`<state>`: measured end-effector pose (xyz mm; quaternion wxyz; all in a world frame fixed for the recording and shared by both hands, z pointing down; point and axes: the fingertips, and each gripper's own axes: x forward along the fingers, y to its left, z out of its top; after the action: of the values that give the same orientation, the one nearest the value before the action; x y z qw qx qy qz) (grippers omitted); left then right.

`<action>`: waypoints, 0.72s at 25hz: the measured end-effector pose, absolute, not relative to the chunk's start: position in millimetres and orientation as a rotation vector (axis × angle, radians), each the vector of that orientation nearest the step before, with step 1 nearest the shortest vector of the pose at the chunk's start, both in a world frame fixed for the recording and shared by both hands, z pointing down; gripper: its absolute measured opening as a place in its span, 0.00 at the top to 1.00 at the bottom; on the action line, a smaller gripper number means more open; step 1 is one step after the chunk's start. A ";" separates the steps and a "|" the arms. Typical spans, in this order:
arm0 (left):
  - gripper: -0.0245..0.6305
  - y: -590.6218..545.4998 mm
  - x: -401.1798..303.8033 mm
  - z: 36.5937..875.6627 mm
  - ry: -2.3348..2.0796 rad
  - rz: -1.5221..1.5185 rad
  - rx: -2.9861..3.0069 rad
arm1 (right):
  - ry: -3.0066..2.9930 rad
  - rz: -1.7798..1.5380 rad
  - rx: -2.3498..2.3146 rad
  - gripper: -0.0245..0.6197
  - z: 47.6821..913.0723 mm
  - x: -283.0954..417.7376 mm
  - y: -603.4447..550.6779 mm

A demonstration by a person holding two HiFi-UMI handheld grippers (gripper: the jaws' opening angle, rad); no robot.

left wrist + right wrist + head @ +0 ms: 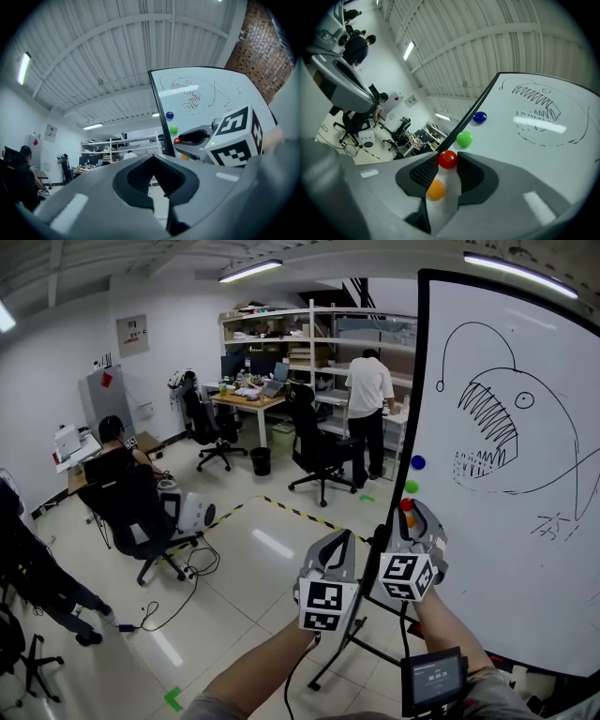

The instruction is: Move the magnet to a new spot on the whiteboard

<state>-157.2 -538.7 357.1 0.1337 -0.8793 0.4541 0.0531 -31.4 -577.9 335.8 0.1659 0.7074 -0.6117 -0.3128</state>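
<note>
Red magnet (447, 159), a glossy ball, sits on the whiteboard (534, 154) near its left edge, pinched between the right tool's (443, 158) tips. An orange magnet (435, 190) lies deeper between the same jaws, while a green magnet (464, 138) and a blue magnet (479, 117) line up beyond. The left tool (152, 161) is closed and empty.

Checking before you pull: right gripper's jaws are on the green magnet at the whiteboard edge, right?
No: the right gripper has its jaws on the red magnet at the whiteboard edge, not the green magnet, as the right gripper view shows.
</note>
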 end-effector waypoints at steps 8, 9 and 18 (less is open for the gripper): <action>0.96 -540.1 -155.8 356.1 1.314 0.170 -2.551 | -1.683 -0.927 2.020 0.75 339.3 -28.3 -579.1; 0.96 -540.1 -155.9 356.2 1.314 0.170 -2.551 | -1.686 -0.927 2.017 0.74 339.9 -28.6 -579.4; 0.96 -537.0 -159.4 353.6 1.325 0.175 -2.541 | -1.697 -0.949 2.013 0.73 338.7 -30.1 -579.8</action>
<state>-159.4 -537.0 353.6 0.1351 -0.8770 0.4572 0.0604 -30.1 -579.8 338.7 0.1709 0.7087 -0.5974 -0.3342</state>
